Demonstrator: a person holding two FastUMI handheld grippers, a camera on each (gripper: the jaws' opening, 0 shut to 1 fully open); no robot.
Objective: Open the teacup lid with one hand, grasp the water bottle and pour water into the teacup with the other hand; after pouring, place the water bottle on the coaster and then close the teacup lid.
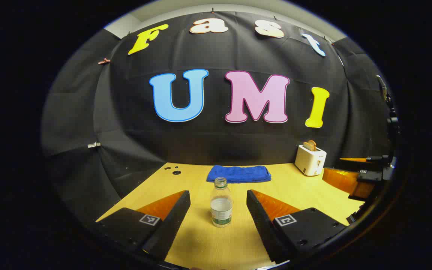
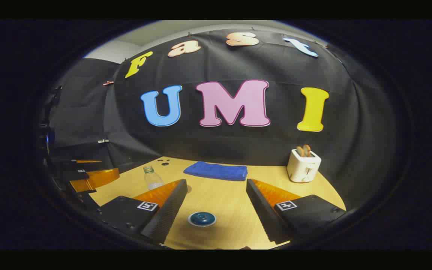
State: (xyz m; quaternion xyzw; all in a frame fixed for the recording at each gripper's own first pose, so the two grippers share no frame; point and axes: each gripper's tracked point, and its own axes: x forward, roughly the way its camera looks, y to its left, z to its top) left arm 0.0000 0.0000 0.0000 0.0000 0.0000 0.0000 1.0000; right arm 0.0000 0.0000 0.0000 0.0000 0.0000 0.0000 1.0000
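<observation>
A clear water bottle, uncapped and partly filled, stands upright on the wooden table. It is framed in the gap of my left gripper, which is open with neither finger touching it. In the right gripper view the teacup's dark blue lid with its round knob lies low in front, below the open right gripper. The cup's body is hidden under the lid. The bottle shows to the left there, partly behind my left finger. A folded blue cloth lies at the table's back.
A white toaster with toast in it stands at the back right. The right gripper shows at the right edge of the left gripper view, and the left gripper at the left edge of the right one. Small holes mark the table's back left.
</observation>
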